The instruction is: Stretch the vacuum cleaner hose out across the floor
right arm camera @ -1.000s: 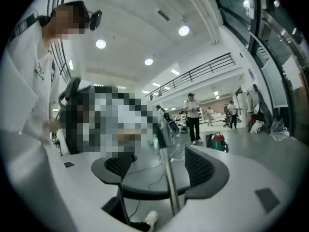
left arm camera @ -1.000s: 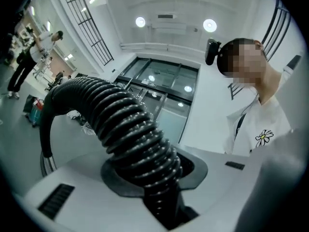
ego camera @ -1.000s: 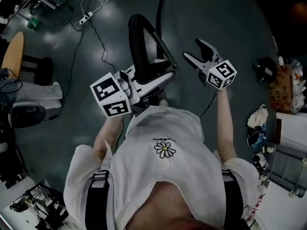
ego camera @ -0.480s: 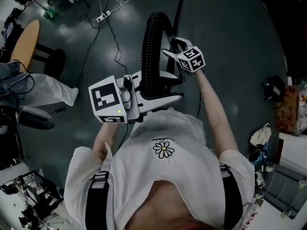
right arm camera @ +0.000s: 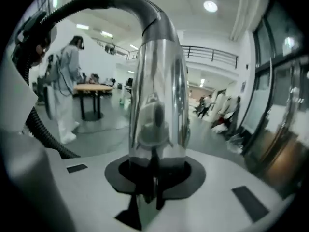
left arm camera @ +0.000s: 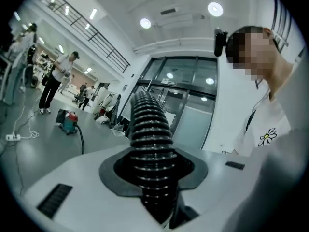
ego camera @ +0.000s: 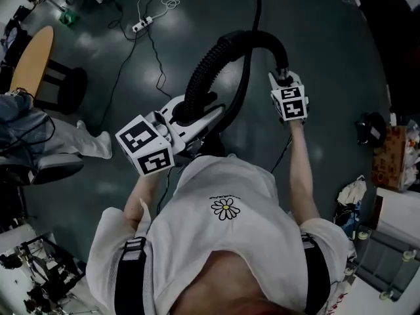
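Swung out to the right since a moment ago, my right gripper (ego camera: 283, 81) has just closed its fingers (right arm camera: 227, 182) on the chrome tube (right arm camera: 158, 95) at the hose's end. The black ribbed hose (ego camera: 216, 58) arches above the floor (ego camera: 328, 38) from there back to my left gripper (ego camera: 187, 117), whose narrow-set fingers (left arm camera: 72, 178) clamp the ribs just before my chest.

White daisy-print T-shirt (ego camera: 226, 241), black straps (ego camera: 133, 277)
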### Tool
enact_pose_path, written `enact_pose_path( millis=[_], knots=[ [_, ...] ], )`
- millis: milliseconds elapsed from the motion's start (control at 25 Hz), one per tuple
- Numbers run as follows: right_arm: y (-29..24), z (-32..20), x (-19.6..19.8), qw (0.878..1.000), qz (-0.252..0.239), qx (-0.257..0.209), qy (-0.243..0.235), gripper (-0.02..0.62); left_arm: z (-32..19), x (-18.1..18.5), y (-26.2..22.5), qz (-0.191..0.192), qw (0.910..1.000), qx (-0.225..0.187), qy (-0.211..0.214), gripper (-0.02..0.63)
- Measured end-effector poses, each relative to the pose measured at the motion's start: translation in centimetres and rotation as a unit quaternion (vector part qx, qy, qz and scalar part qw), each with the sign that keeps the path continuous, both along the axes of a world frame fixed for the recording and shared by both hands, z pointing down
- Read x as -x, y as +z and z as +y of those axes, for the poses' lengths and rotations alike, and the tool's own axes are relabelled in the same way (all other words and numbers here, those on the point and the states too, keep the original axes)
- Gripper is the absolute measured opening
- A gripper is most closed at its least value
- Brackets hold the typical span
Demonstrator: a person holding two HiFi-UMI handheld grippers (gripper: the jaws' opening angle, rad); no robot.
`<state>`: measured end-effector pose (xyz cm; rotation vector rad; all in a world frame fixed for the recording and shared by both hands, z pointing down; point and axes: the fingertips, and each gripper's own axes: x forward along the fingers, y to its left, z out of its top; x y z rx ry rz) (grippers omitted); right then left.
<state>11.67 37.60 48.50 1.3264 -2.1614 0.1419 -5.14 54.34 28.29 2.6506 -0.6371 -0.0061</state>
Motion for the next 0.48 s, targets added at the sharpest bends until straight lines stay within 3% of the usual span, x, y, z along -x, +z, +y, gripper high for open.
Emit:
enact_pose_path(
  millis=[40, 120, 240, 360, 480],
  knots=[
    [-2.1, -0.2, -2.9, 0.998, 0.041, -0.028, 0.026, 0.106, -0.1, 0.5, 0.4, -0.016, 0.9998, -0.009, -0.007, 0.118],
    [-7.4, 0.1, -7.8, 0.987, 0.114, -0.089, 0.064, 0.106, 0.5, 0.5, 1.1, -0.083, 0.9942, -0.067, 0.001, 0.118],
    [-17.2, 1.8, -12.2, 0.955, 0.203, -0.194, 0.098, 0.106, 2.1, -1.3, 1.6, -0.151, 0.9746, -0.161, 0.036, 0.118],
    [-25.0, 4.2, -14.9, 0.917, 0.259, -0.277, 0.124, 0.106, 3.6, -3.5, 1.5, -0.173, 0.9599, -0.215, 0.053, 0.118],
    [-28.3, 6.1, -17.4, 0.9, 0.282, -0.304, 0.136, 0.106, 4.8, -5.3, -0.7, -0.146, 0.9504, -0.27, 0.047, 0.118]
  ],
)
